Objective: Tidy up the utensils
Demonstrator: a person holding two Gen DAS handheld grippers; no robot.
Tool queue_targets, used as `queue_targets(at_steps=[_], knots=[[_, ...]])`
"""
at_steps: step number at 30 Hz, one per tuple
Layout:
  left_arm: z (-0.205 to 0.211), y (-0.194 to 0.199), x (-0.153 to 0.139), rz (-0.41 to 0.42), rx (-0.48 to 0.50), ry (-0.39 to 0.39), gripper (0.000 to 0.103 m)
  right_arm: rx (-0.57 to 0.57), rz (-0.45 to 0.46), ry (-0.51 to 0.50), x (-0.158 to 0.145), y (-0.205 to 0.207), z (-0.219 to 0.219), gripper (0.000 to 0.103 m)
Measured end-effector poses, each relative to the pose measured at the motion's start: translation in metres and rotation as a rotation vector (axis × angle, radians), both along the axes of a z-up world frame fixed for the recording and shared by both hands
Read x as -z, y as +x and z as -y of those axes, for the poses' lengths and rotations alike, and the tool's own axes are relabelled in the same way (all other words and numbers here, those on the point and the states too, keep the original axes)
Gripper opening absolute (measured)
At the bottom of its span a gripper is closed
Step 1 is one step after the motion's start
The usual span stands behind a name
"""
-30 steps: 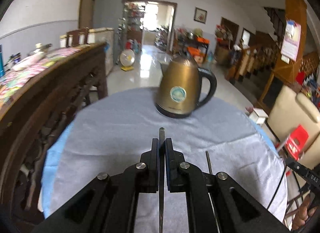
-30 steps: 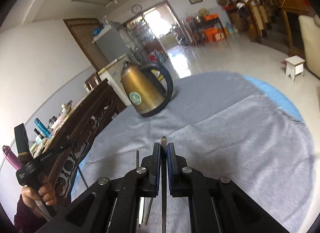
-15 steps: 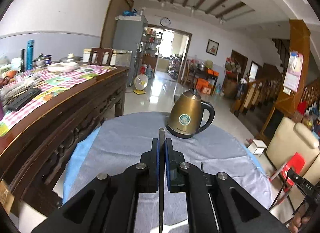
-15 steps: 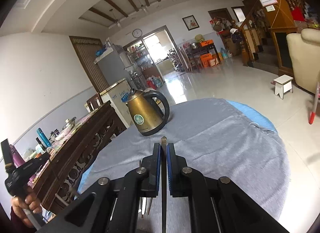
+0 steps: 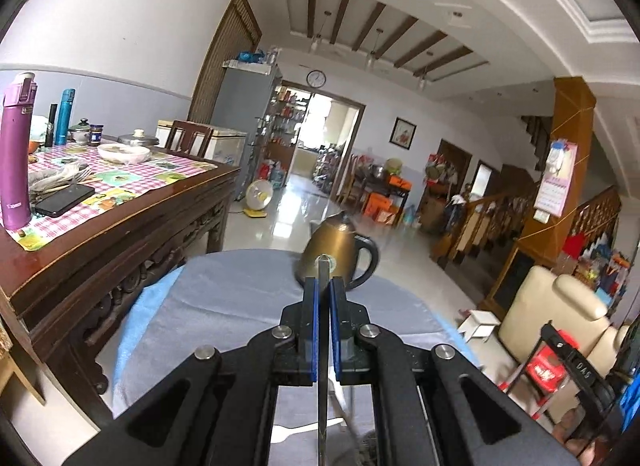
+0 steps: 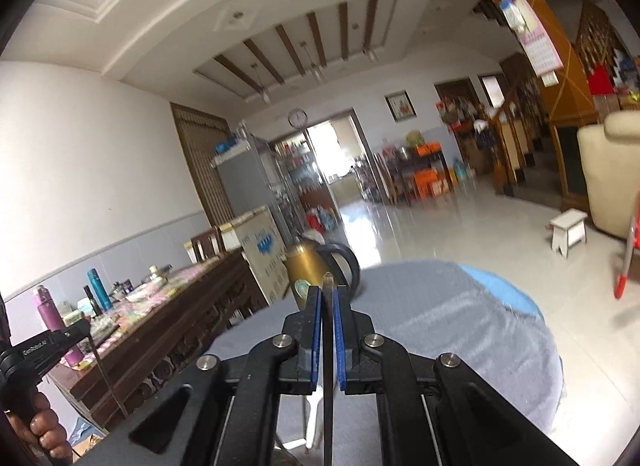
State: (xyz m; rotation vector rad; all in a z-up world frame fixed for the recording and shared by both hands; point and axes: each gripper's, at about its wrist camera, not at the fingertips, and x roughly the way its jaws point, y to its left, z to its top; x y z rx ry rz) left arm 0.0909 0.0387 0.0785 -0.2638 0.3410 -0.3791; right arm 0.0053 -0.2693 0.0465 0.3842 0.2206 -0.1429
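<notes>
Tongs (image 5: 324, 290) raised since earlier, kettle (image 5: 334, 244) farther, utensil (image 5: 322, 346) clamped

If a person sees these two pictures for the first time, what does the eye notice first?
First, the closed black fingers at bottom centre, clamping a thin dark utensil. Just beyond stands a golden kettle on the grey-covered round table, with a purple bottle at far left.

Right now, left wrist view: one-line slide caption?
Left gripper shut on a thin utensil handle, above the grey-clothed round table, gold kettle ahead.
</notes>
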Motion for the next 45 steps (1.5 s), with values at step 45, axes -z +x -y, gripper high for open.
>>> queue_targets(at_steps=[45], knots=[[0.067,-0.028,0.017,0.138,-0.056,0.025,0.005,0.016,0.106,-0.093,0.024,-0.002,-0.070,0.007]])
